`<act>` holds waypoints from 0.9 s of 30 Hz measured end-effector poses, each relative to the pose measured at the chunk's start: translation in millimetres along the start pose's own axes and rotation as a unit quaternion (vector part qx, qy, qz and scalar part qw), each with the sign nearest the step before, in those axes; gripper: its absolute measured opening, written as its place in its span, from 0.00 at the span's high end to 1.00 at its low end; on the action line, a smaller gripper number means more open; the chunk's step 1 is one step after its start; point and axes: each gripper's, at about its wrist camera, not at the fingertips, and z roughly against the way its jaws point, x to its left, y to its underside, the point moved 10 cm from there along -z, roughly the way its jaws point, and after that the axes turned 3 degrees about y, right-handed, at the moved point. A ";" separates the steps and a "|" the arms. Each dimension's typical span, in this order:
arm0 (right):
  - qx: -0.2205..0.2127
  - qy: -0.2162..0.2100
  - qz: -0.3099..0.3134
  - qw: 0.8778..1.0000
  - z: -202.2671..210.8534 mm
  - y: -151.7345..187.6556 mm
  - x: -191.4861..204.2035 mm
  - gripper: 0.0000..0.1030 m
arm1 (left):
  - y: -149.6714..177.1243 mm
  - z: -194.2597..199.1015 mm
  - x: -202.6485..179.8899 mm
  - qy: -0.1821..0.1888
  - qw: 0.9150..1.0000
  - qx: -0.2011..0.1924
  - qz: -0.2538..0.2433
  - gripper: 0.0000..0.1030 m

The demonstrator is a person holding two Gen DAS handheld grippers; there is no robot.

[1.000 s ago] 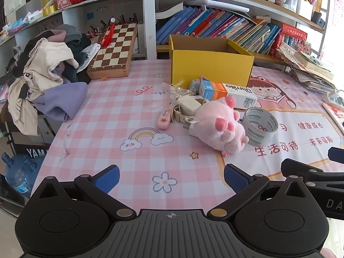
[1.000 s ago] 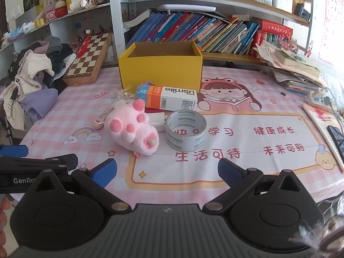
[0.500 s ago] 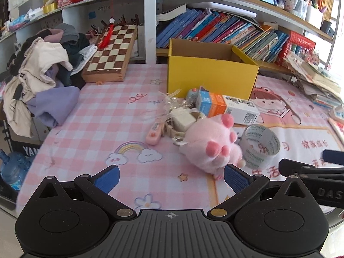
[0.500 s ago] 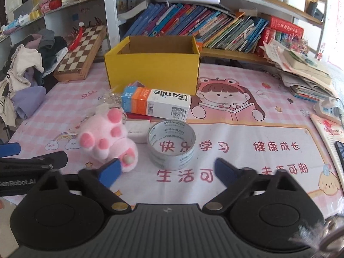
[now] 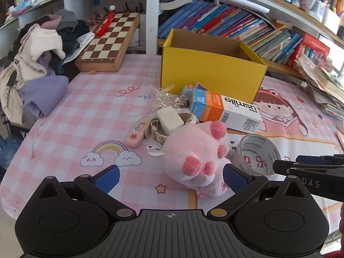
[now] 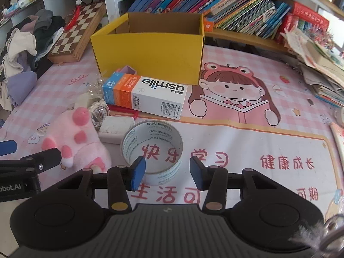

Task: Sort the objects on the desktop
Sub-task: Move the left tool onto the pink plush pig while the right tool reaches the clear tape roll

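Tape (image 6: 152, 150) sits on the pink mat in front of the yellow box (image 6: 148, 58), its near wall between the right gripper (image 6: 167, 172) pads as the jaws close — not yet pressing. Thin and hollow, the ring could buckle or squirt out if pinched off-centre. The left gripper (image 5: 169, 175) stands wide apart, empty, around the plush toy (image 5: 198, 157) — crowding might nudge the toy into the roll.

Home study: bookshelf (image 6: 225, 2), clothes pile (image 5: 38, 49) (kid's desk mat (image 6: 247, 99)).
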 end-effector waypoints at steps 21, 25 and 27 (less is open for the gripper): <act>0.053 -0.027 0.020 0.998 -48.9 -9.0 -16.4 0.57 | 2.4 -45.9 -25.6 -0.005 0.999 0.044 0.002 0.02; 0.059 -0.029 0.022 0.998 -53.1 -8.7 -15.9 0.57 | 2.7 -50.6 -24.2 -0.008 0.999 0.050 0.007 0.03; 0.061 -0.028 0.021 0.998 -54.5 -9.2 -16.2 0.57 | 2.2 -51.8 -24.3 -0.005 0.999 0.050 0.009 0.03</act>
